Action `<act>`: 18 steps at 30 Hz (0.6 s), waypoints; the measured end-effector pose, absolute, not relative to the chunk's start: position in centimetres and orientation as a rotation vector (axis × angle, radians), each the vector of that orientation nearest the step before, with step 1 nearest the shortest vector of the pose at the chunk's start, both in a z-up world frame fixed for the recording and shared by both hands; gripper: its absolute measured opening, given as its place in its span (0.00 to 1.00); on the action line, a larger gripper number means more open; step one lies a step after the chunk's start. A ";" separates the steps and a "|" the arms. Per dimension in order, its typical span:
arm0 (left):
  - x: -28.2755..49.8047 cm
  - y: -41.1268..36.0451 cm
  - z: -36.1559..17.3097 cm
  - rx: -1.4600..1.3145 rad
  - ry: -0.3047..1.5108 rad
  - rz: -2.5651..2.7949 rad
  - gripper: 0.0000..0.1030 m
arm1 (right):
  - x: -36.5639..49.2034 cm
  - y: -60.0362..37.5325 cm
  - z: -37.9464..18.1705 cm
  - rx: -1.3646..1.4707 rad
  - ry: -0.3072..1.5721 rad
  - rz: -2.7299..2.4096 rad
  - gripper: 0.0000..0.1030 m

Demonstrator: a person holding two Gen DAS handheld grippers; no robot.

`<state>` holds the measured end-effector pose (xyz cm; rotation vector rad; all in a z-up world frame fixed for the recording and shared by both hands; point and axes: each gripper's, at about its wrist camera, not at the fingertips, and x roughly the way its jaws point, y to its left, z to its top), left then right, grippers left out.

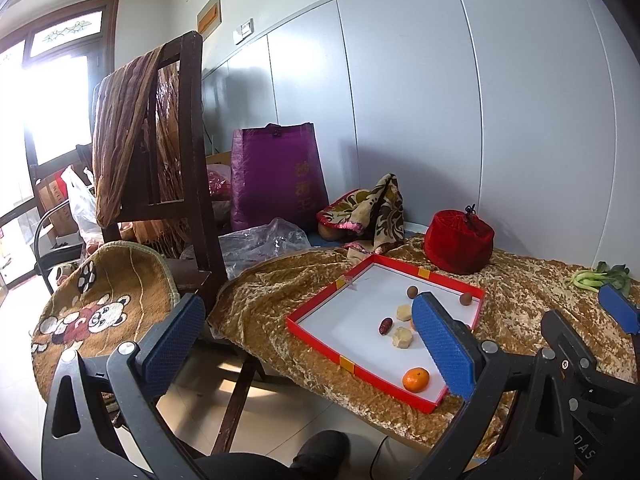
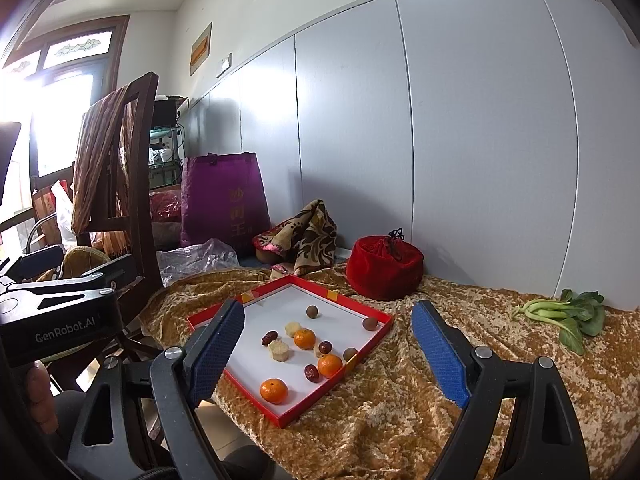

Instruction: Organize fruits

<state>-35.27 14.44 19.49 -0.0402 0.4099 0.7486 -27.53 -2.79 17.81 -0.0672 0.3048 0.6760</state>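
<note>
Hand-held gripper (image 2: 36,328) reads "GenRobot.AI".

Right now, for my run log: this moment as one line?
left claw: open, empty | right claw: open, empty | fruit: loose in red tray | sorting: not begun

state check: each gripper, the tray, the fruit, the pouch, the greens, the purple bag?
left gripper: open, empty, short of the tray
right gripper: open, empty
red tray: lidless, flat on the gold cloth
tangerines: three, loose in tray
red dates: loose in tray
red velvet pouch: drawstring closed, upright
bok choy: lying on cloth, outside tray
purple bag: standing upright
</note>
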 end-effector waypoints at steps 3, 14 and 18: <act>-35.1 14.4 19.6 -0.041 0.407 0.748 1.00 | -27.5 -2.8 17.8 -0.066 0.305 0.676 0.85; -34.9 14.3 19.8 -0.045 0.402 0.739 1.00 | -27.5 -2.5 17.8 -0.068 0.306 0.677 0.85; -35.1 14.4 19.8 -0.053 0.399 0.737 1.00 | -27.5 -2.4 17.7 -0.069 0.306 0.676 0.85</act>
